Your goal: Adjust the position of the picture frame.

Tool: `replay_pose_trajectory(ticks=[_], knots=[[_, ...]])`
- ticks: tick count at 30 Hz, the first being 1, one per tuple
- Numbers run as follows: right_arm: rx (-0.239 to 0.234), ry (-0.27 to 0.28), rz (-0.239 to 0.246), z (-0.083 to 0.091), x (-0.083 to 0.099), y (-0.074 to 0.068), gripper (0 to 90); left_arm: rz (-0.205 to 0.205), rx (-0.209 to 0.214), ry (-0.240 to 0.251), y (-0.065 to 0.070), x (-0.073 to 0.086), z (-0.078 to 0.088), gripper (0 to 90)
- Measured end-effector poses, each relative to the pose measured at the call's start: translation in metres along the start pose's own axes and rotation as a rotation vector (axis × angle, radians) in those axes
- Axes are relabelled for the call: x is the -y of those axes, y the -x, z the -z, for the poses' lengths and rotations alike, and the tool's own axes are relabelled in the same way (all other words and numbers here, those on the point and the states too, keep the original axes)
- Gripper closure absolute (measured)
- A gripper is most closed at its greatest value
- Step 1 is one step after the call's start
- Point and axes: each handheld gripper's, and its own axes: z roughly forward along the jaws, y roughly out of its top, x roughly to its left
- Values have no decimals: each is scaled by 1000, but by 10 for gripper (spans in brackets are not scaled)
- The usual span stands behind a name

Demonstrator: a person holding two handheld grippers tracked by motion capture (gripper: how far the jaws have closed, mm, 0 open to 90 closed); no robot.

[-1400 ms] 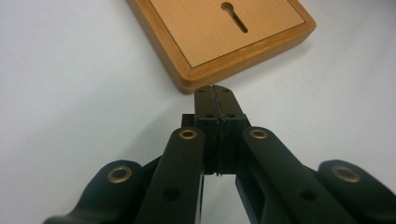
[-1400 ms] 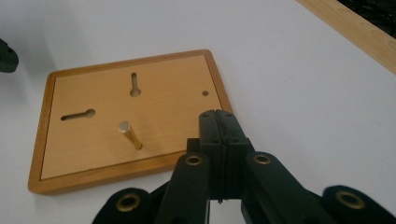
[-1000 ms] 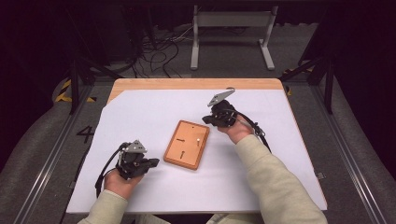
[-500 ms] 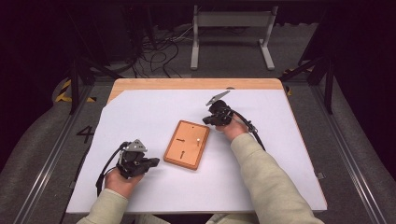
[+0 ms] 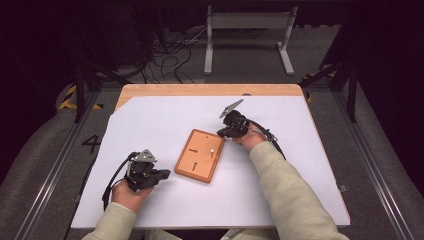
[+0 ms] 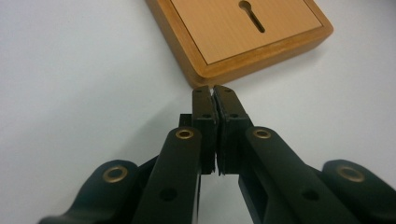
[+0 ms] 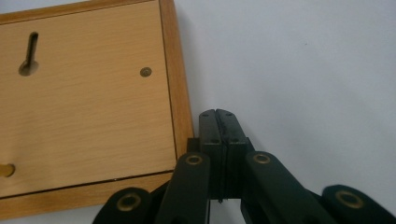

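Wooden board [image 5: 200, 155] with keyhole slots lying mid-table on the white sheet [image 5: 165, 117]. Left gripper [image 6: 214, 93] clenched, empty, nosing at a near corner; right gripper [image 7: 217, 115] clenched, empty, just beside the far edge. Looks like bracing from both sides; next probably needs a steady squeeze or nudge.

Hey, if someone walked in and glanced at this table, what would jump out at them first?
The orange-brown wooden board with keyhole slots, lying flat mid-table on the white sheet. The left tool, jaws shut, points at the board's near left corner, close to it; the right tool, also shut, sits at its far right corner. Neither holds anything.
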Motion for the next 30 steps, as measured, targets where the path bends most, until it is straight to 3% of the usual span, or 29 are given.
replay_pose_trajectory(ticks=[3, 8, 17, 20, 26, 30], knots=[[-22, -22, 14, 3, 2, -6, 900, 16, -6, 6, -2, 1, 2, 874], [-48, -55, -4, 9, 8, -17, 900, 54, -14, 20, -6, 4, 8, 875], [-71, -66, 20, 22, 27, -46, 900, 81, -23, 20, -7, 7, 15, 878], [-62, -76, 32, 25, 31, -54, 900, 80, -11, 11, -6, 8, 16, 865], [-14, -89, 110, 32, 41, -73, 900, 90, 2, -7, -1, 10, 18, 862], [27, -54, 99, 38, 46, -73, 900, 82, 17, -50, 3, 12, 17, 868]])
